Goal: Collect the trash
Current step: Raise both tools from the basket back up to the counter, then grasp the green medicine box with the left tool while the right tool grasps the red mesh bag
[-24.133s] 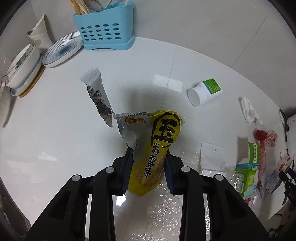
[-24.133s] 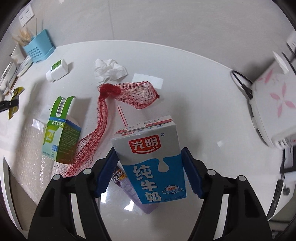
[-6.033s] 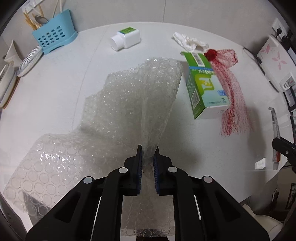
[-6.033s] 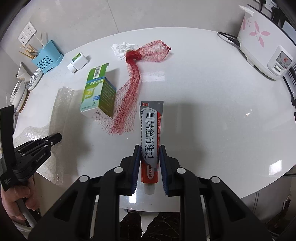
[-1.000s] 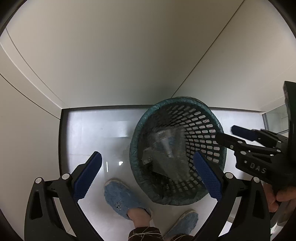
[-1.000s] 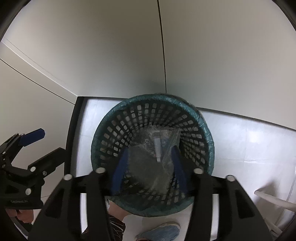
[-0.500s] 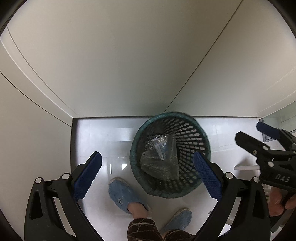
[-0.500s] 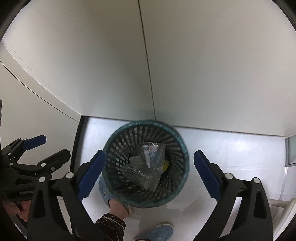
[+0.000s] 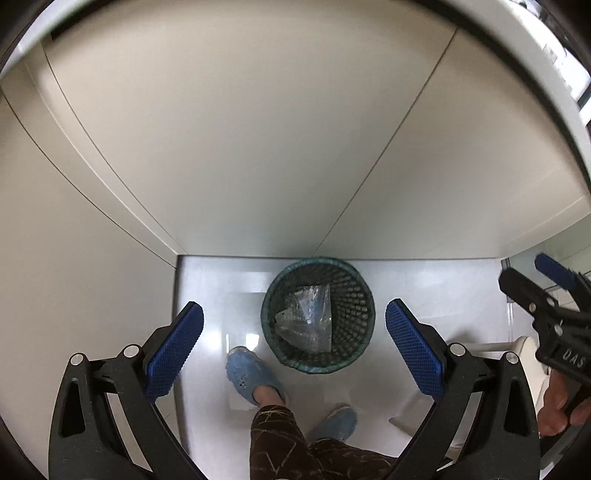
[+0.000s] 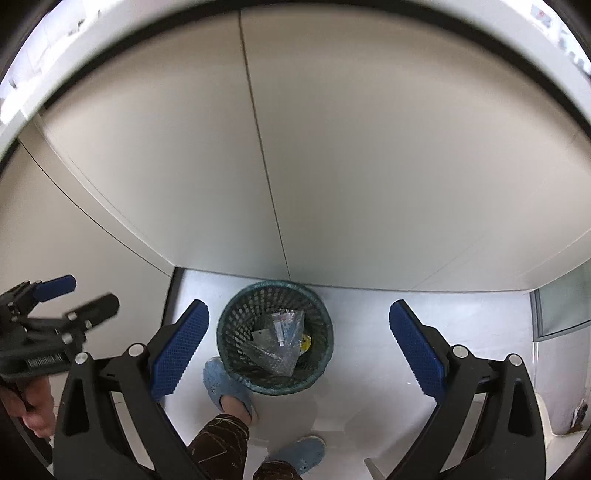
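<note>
A dark green mesh waste basket (image 9: pixel 360 291) stands on the pale floor below both grippers; it also shows in the right wrist view (image 10: pixel 232 328). Clear bubble wrap (image 9: pixel 306 321) lies crumpled inside it, with a toothpaste tube (image 10: pixel 279 330) and a bit of yellow wrapper (image 10: pixel 306 343) beside it. My left gripper (image 9: pixel 293 350) is open and empty, high above the basket. My right gripper (image 10: pixel 299 350) is also open and empty, high above the basket. Each gripper shows at the edge of the other's view.
Beige cabinet fronts (image 9: pixel 258 147) rise behind the basket. The person's feet in blue slippers (image 9: pixel 251 376) stand just in front of the basket. A white counter edge (image 10: pixel 332 7) curves along the top. A white object (image 9: pixel 517 347) lies on the floor at right.
Both grippers have risen well away from the basket, which now looks much smaller. The bubble wrap and toothpaste tube lie inside it. Both jaws stay wide open.
</note>
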A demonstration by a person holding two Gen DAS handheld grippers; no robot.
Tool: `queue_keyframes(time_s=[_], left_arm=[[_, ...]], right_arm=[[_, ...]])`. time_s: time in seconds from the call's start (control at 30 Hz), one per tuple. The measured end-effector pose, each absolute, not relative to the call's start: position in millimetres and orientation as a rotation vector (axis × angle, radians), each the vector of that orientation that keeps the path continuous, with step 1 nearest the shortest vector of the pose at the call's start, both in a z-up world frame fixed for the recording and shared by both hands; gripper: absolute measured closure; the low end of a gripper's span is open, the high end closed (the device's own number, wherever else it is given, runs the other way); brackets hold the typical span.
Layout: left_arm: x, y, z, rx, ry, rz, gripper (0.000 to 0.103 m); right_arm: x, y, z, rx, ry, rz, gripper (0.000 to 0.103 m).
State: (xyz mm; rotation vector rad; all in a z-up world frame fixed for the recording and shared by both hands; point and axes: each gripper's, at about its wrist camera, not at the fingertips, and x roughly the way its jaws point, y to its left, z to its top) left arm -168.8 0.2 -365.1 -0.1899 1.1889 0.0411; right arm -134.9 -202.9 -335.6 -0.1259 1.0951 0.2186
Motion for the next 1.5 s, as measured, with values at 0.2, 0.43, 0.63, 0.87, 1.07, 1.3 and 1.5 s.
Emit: queue_keyframes(time_s=[0.2,0.43,0.63,0.87,1.07,1.3,1.5], left_arm=[[-162,-4,-285,-0.177,1.107,0.039,0.006],[-144,-6,-211,-0.158,1.057,0.024,0.006],[-126,-1,-156,-0.158,1.037,0.018,0.006],[-88,16,-97,-0.158,0.988,-0.024,0.006],[-45,37,-67,-0.139,0.953,-0.062,0.006],[-6,60,-59,-0.104,0.985,-0.073,0.006],[18,69,-49,-0.100,0.984,-0.056,0.006]], right_arm=[[-134,-214,-272,-0.109,1.052,0.204,0.009],[-114,-220,-192,-0.094,0.969,0.183,0.009],[-87,-221,-125,-0.075,0.925,0.148,0.009],[-49,-206,-68,-0.095,0.879,0.130,0.009],[-13,-192,-39,-0.083,0.849,0.089,0.009],[23,-178,-24,-0.042,0.838,0.036,0.009],[50,-164,-18,-0.091,0.851,0.058,0.009]])
